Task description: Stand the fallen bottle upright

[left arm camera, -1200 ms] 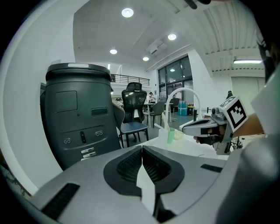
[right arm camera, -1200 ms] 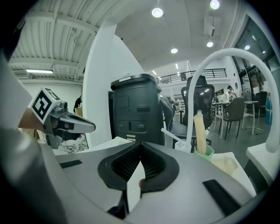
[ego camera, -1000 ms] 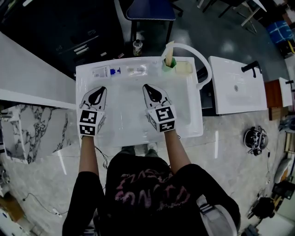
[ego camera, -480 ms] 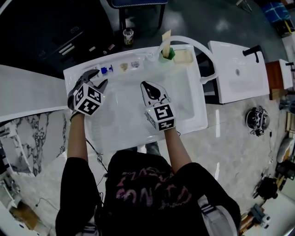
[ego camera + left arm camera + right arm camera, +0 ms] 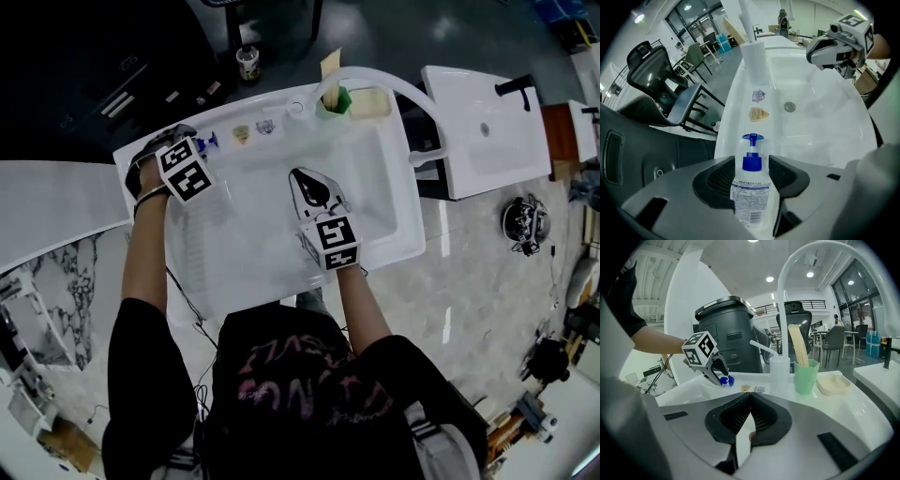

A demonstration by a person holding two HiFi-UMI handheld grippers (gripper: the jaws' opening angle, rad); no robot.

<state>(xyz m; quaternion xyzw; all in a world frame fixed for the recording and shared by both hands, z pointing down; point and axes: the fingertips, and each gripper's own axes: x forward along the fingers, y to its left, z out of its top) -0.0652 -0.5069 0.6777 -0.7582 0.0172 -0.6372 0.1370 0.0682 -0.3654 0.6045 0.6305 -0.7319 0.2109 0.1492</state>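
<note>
A clear bottle with a blue pump lies on its side on the sink's back ledge, at the left end. My left gripper points steeply down over it. Its jaws are opening and the bottle's body lies between them, with the pads not pressing on it. In the right gripper view the blue pump sticks out beside the left gripper. My right gripper hangs over the basin, shut and empty; its tips meet.
Two small sachets lie on the ledge past the bottle, then a white dispenser. A green cup with a stick, a cream dish and a white arched faucet stand at the right. The drain is in the basin.
My left gripper has gone from over the basin to the ledge's left end, tipped downward, and opened around the bottle. The right gripper has sunk a little over the basin.
</note>
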